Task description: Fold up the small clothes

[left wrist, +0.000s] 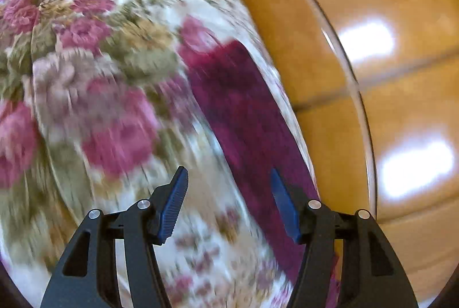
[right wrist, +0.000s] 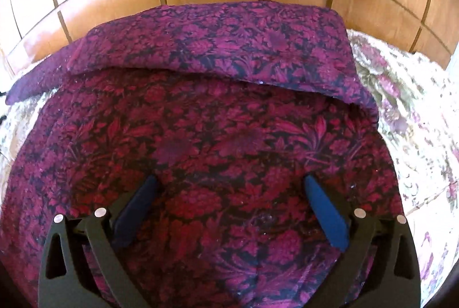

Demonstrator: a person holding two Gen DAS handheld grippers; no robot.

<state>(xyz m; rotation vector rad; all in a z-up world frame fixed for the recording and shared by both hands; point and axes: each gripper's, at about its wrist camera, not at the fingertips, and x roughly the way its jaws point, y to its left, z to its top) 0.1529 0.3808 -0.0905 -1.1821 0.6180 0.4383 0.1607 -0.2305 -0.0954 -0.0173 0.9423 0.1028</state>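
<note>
maroon floral cloth (right wrist: 200, 141) lies flat on rose-print bed cover (right wrist: 416, 118), far edge already turned over. right claw (right wrist: 229, 210) spread wide above it, empty; left claw (left wrist: 229, 204) wide, empty, view blurred. next: pinch near corners, keep edges square. no labels/writing legible.
</note>
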